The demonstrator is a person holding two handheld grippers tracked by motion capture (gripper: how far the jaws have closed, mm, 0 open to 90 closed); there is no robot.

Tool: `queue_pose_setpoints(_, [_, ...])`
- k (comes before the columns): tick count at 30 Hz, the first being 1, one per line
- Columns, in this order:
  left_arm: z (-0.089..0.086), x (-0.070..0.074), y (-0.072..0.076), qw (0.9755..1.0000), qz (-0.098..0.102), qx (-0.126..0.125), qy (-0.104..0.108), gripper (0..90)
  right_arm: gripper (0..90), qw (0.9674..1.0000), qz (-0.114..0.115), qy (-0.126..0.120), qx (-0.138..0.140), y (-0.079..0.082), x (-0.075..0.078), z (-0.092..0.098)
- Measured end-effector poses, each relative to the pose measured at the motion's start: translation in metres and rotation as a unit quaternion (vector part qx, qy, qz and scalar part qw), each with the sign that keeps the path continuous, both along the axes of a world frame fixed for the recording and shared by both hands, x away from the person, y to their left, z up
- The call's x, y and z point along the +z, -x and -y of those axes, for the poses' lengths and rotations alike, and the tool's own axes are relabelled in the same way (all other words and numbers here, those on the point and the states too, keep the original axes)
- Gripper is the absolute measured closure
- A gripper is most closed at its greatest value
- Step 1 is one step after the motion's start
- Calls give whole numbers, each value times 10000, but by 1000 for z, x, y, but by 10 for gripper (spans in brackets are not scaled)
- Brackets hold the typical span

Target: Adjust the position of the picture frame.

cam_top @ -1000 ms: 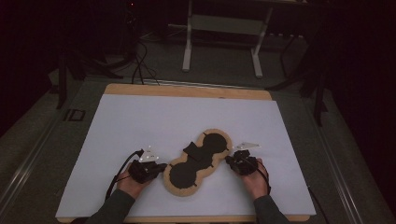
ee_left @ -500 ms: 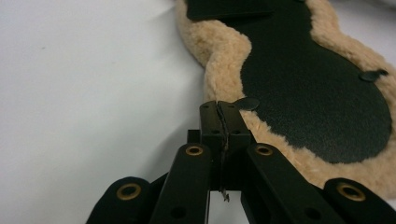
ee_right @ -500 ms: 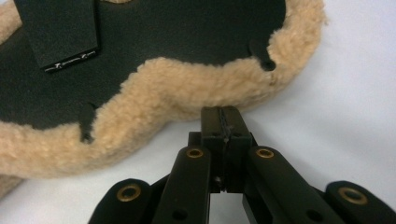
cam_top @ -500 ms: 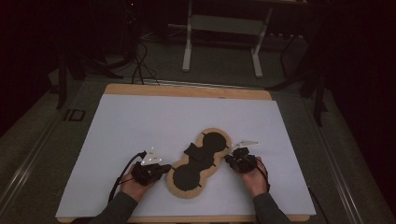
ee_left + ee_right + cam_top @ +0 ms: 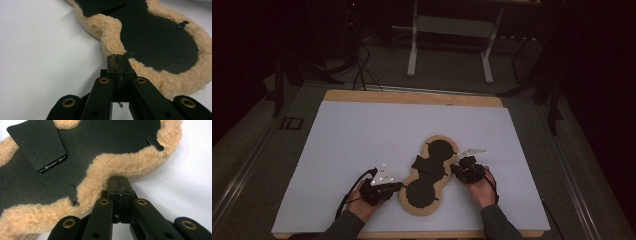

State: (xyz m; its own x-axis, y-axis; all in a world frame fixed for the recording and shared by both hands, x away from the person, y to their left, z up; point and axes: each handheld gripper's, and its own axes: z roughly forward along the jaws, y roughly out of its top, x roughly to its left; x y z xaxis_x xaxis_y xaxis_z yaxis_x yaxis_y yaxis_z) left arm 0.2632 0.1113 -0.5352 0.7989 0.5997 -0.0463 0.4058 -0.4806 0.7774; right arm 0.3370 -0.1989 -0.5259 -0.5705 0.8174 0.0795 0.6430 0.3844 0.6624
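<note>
High view: fleece-edged pad (image 5: 428, 176) lies flat on the white sheet (image 5: 362, 135) near my edge of the table, black face up. My left gripper (image 5: 395, 188) sits at its lower lobe, my right gripper (image 5: 456, 170) at the waist on the other side. One on each flank, probably so I can steady or shift it without it spinning. Nothing else on the sheet; desk frame (image 5: 452, 30) well behind, no obstruction.

Left gripper view: jaws pinched together, nothing between them, tips touching the fleece rim (image 5: 112, 32) by a small black tab (image 5: 129, 54).

Right gripper view: jaws likewise closed and empty, tips against the fleece. Loose black flap (image 5: 37, 143) lies on the pad face, could snag.
</note>
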Motion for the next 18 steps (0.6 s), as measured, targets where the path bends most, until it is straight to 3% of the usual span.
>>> queue_pose_setpoints(18, [18,-1,17,9996,22,-275,18,900,900,9998,-101,185,-29,-13,4,-7])
